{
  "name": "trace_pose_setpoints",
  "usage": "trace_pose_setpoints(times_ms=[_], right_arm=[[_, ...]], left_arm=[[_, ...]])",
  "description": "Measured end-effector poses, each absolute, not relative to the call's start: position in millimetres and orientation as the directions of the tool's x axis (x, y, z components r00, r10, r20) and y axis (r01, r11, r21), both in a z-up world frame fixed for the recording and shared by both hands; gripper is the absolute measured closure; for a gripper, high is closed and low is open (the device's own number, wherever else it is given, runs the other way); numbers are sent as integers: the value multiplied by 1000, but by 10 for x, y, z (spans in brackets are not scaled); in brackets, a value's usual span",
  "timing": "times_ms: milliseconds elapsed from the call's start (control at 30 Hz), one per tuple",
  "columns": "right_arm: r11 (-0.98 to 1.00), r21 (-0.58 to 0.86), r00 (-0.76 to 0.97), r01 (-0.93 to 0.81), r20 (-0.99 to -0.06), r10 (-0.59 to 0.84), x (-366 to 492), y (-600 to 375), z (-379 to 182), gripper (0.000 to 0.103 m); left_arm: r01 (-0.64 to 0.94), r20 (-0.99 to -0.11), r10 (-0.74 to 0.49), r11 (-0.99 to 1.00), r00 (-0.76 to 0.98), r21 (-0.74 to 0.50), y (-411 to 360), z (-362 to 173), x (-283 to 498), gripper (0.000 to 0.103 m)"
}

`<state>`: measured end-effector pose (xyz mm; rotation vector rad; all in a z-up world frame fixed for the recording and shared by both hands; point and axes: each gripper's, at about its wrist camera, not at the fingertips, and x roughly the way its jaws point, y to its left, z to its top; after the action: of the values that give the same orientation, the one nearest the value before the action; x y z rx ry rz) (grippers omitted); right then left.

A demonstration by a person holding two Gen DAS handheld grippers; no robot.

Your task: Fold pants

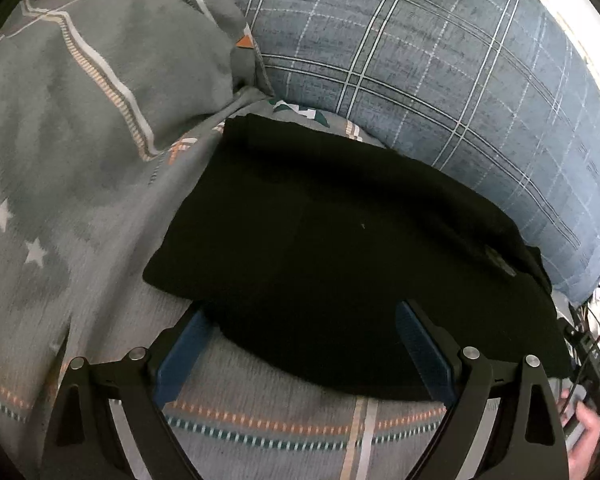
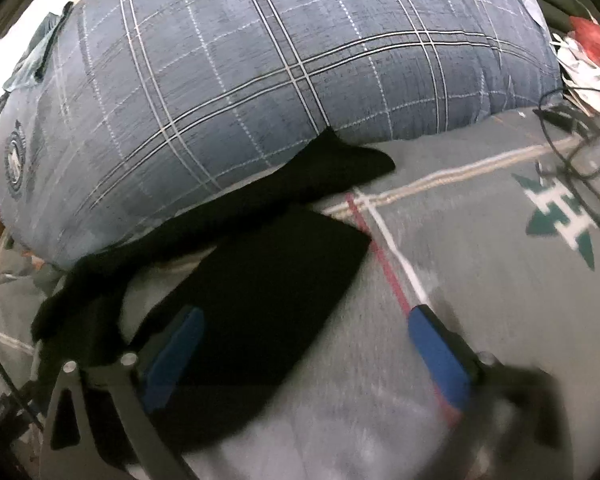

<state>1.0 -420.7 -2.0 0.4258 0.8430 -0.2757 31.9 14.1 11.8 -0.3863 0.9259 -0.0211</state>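
The black pants lie flat on the grey patterned bed cover, their far edge against a blue plaid pillow. My left gripper stands open at their near edge, blue pads spread wide, the cloth lying between and over the fingertips. In the right wrist view the pants show as a folded dark slab with a narrow strip running back along the pillow. My right gripper is open; its left pad rests on the black cloth and its right pad over the bare cover.
The big blue plaid pillow blocks the far side. A bunched grey quilt rises at the left. Black cables and red and white clutter sit at the right. A hand shows at the lower right of the left wrist view.
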Motion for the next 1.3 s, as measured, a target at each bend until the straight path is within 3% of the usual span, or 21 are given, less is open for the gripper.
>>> trace_pose_setpoints(times_ms=[67, 100, 167, 200, 233, 267, 300, 467, 733, 933, 1033, 1133, 1233, 1300], right_arm=[[888, 236, 636, 395, -768, -79, 93, -4220, -39, 8], [892, 224, 636, 392, -767, -87, 131, -4219, -44, 17], [904, 194, 633, 381, -767, -103, 198, -4204, -53, 46], [907, 180, 627, 380, -772, -109, 226, -4200, -54, 69], [909, 166, 619, 384, -776, -119, 243, -4201, -49, 88], [906, 170, 617, 387, -778, -117, 241, -4216, -42, 92], [901, 192, 622, 389, -776, -104, 218, -4234, -28, 93], [896, 192, 668, 401, -730, -143, -105, -4179, 240, 95], [855, 198, 710, 480, -660, -246, -934, -4387, 736, 95], [847, 128, 618, 517, -740, -265, -1174, -4527, 648, 95], [853, 90, 543, 515, -803, -243, -1101, -4501, 373, 93], [849, 4, 447, 528, -852, -273, -1022, -4460, 127, 84], [841, -10, 443, 541, -846, -295, -1073, -4461, 141, 69], [837, 36, 469, 547, -841, -270, -1132, -4503, 213, 67]], left_arm=[[-152, -774, -182, 929, 607, -337, 128, 120, 361, 9], [-153, -774, -184, 928, 606, -341, 118, 122, 380, 10], [-156, -766, -193, 921, 614, -358, 123, 119, 411, 17], [-165, -763, -184, 920, 620, -355, 130, 119, 425, 37], [-176, -767, -168, 922, 619, -344, 134, 130, 419, 49], [-191, -774, -147, 925, 616, -328, 147, 122, 434, 71], [-206, -778, -137, 923, 614, -325, 178, 103, 447, 80], [-191, -751, -189, 902, 633, -388, 281, 137, 379, 88], [-115, -694, -238, 899, 680, -422, 448, 435, -16, 90], [-92, -725, -255, 911, 640, -402, 546, 417, -358, 90], [-107, -757, -232, 923, 611, -369, 527, 303, -452, 88], [-132, -777, -213, 926, 592, -354, 527, 222, -497, 85], [-140, -786, -196, 931, 586, -337, 562, 236, -562, 71], [-140, -790, -174, 940, 588, -312, 609, 296, -610, 60]])
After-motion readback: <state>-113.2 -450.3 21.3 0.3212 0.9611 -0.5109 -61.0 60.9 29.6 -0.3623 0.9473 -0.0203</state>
